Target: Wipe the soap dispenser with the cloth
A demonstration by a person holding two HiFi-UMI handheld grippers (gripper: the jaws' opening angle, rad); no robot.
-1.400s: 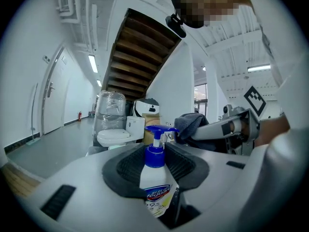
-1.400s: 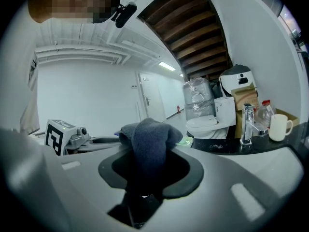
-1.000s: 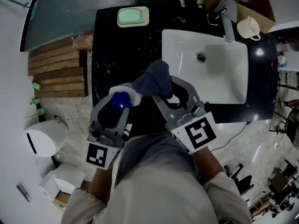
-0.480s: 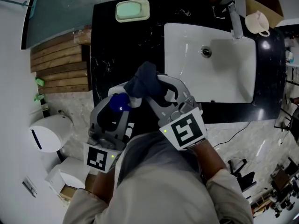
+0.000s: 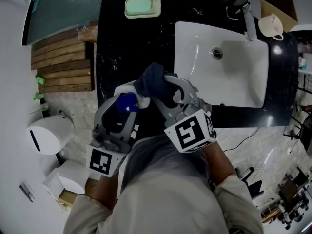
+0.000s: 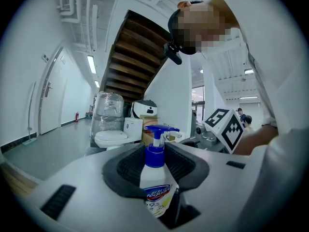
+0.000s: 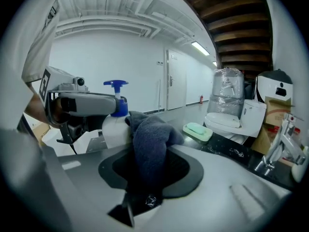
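Over the counter's [image 5: 131, 48] front edge, just left of the sink [image 5: 234, 87], both grippers meet. Left gripper [image 5: 126, 100] [image 6: 157, 180] hasn't budged vs 1 s ago: jaws closed round the dispenser [image 5: 127, 103] [image 6: 155, 178] at its body, bottle upright w/ blue pump on top. Right gripper [image 5: 163, 90] [image 7: 145, 170] has swung in leftward since then and now sits closer to the left one. Its jaws are pinched tight on the dark blue cloth [image 5: 152, 81] [image 7: 149, 144], which bunches up out of them. Cloth now lies against the bottle's upper side, right by the pump; 1 s ago it sat a bit further right. Dispenser is held off the counter, near the person's chest.

Count: 2 grippers, 1 dispenser, 1 cloth. On the counter's far side, 1 soap dish [image 5: 142, 7] w/ a green bar. By the sink's far right corner, 1 tap [image 5: 249, 18] & 1 mug [image 5: 271, 27].
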